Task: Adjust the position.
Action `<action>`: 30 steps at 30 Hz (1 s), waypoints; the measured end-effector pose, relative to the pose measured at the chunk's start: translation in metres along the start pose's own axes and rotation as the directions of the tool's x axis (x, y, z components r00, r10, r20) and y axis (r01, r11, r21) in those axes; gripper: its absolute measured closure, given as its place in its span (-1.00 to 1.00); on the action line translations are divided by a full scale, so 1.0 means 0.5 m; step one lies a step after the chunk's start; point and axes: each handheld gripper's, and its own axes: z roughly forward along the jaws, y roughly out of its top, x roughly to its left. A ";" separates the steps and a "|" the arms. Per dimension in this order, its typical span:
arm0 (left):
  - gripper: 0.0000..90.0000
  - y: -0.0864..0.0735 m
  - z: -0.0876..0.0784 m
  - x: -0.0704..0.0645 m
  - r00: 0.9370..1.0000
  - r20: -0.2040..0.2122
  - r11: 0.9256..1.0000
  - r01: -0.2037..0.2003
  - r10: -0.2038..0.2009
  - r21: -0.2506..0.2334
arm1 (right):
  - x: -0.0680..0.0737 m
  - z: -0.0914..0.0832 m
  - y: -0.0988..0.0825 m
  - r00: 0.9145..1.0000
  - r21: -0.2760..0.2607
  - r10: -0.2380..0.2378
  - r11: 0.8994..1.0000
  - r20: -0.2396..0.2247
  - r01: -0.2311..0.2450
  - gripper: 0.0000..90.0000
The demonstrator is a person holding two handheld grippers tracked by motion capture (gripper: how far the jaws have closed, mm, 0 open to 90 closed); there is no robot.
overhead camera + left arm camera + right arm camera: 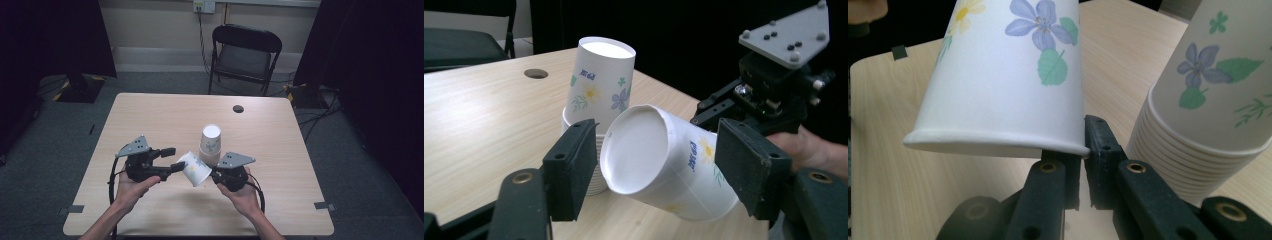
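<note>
Okay, your table is mostly bare wood, with free room left, right and behind; both hands work near its front edge. The stack of cups stands upside down mid-table, just beside your right gripper. The single cup hangs tilted between the two grippers, base toward your left. Your right jaws are pinched tight on its rim wall, clear in the right gripper view. Your left gripper has its jaws on either side of the base; the left gripper view shows the pads flanking it, though I can't tell if they press.
</note>
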 end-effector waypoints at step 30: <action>-0.41 -0.025 0.023 -0.031 0.967 0.145 0.965 -0.227 0.208 0.132 | 0.039 0.049 -0.014 0.994 0.167 -0.017 0.985 -0.111 0.036 0.91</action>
